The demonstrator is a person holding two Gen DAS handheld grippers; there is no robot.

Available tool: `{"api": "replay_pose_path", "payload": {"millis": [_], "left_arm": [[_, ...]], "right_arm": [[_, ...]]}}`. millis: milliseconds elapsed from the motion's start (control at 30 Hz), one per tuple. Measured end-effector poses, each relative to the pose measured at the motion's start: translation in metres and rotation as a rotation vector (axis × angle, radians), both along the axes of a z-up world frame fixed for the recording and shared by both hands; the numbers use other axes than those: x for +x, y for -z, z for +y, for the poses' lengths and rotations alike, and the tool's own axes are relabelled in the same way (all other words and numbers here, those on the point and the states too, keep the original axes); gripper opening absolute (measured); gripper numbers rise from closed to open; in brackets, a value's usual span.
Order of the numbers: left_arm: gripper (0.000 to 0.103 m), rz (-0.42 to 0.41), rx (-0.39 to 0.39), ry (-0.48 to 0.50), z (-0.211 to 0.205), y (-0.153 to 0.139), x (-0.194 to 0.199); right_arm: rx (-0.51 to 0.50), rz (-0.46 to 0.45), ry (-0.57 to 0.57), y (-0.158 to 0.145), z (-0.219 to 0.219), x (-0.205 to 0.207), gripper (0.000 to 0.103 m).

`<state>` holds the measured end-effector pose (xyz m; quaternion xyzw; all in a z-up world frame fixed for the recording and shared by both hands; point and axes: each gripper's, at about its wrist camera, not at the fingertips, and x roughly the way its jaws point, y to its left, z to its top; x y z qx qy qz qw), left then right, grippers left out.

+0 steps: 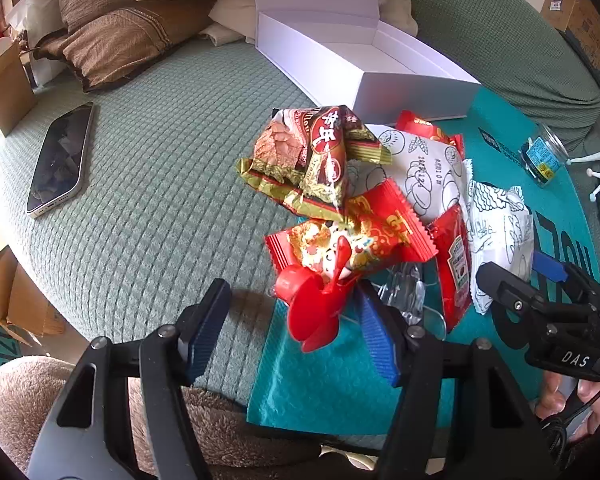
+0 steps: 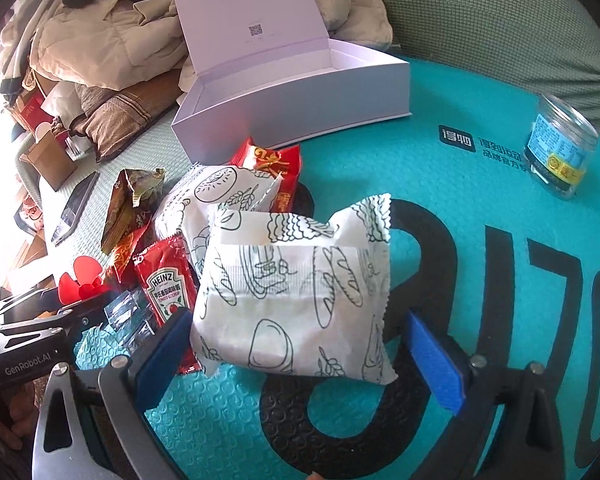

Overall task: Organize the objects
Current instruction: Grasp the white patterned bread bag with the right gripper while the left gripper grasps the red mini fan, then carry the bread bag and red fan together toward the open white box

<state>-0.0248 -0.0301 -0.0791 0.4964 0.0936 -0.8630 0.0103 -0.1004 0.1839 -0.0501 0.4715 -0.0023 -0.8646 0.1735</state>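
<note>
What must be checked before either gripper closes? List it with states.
1. White box lid open, inside free: ok.
2. Right gripper straddles the front white bread packet, fingers clear of its sides: ok.
3. Ketchup sachet lies close by the right gripper's left finger and may get pinched: not ok.
4. Left gripper has the red propeller toy between its fingers: ok.
5. Left fingers pressing the toy: cannot tell.
6. Jar stands apart from the pile: ok.
</note>
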Motion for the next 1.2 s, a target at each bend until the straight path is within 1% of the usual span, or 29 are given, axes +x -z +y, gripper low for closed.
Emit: {"api": "replay_pose_path", "payload": {"millis": [67, 133, 167, 200, 267, 300, 400, 467, 600, 633, 667, 700, 833, 933, 1067, 1167, 1200], "left_arm": [[0.059, 0.002, 0.018, 0.004, -0.001, 0.001, 0.001], [0.054, 0.003, 0.035, 0.01, -0.002, 0.001, 0.0], [0.051, 0.005, 0.039, 0.012, -0.002, 0.001, 0.0], [0.047, 0.007, 0.042, 0.015, -0.002, 0.001, 0.0], [0.044, 0.007, 0.036, 0.02, -0.001, 0.001, -0.001], [0.041, 0.009, 0.034, 0.03, 0.0, 0.0, -0.002], [0.035, 0.013, 0.023, 0.052, 0.004, -0.001, -0.001], [0.031, 0.009, 0.047, 0.057, 0.002, -0.001, 0.0], [0.025, 0.009, 0.076, 0.051, -0.001, -0.003, 0.001], [0.024, 0.004, 0.06, 0.048, -0.001, -0.003, 0.001], [0.019, -0.001, 0.045, 0.047, 0.0, -0.003, 0.002], [0.016, -0.001, 0.048, 0.048, 0.0, -0.003, 0.002], [0.012, -0.002, 0.069, 0.044, -0.002, -0.005, 0.006], [0.01, 0.015, 0.074, 0.05, -0.002, -0.01, 0.009], [0.01, 0.049, 0.046, 0.061, 0.001, -0.019, 0.011], [0.01, 0.054, 0.045, 0.068, 0.002, -0.022, 0.012], [0.01, 0.058, 0.046, 0.068, 0.004, -0.024, 0.019]], "right_arm": [[-0.015, -0.008, -0.002, 0.003, -0.001, -0.002, 0.099], [-0.02, 0.01, -0.011, 0.003, -0.002, -0.001, 0.094], [-0.021, 0.014, -0.022, 0.002, -0.003, 0.0, 0.089], [-0.023, 0.017, -0.029, 0.002, -0.004, 0.001, 0.086], [-0.027, 0.017, -0.029, 0.002, -0.003, 0.003, 0.083], [-0.022, 0.018, -0.03, 0.001, -0.003, 0.003, 0.081], [-0.024, 0.012, -0.03, 0.0, 0.0, 0.007, 0.077], [-0.035, 0.005, -0.022, -0.001, 0.003, 0.01, 0.075], [-0.041, -0.006, -0.016, -0.001, 0.007, 0.015, 0.074], [-0.038, -0.008, -0.016, -0.001, 0.008, 0.017, 0.073], [-0.035, -0.007, -0.014, -0.001, 0.008, 0.018, 0.073], [-0.034, -0.007, -0.012, -0.001, 0.009, 0.018, 0.071], [-0.031, -0.01, -0.014, -0.003, 0.011, 0.022, 0.069], [-0.032, -0.012, -0.012, -0.004, 0.013, 0.026, 0.068], [-0.031, -0.015, -0.003, -0.007, 0.015, 0.029, 0.068], [-0.03, -0.004, 0.0, -0.01, 0.017, 0.033, 0.068], [-0.028, 0.0, -0.001, -0.012, 0.017, 0.034, 0.068]]}}
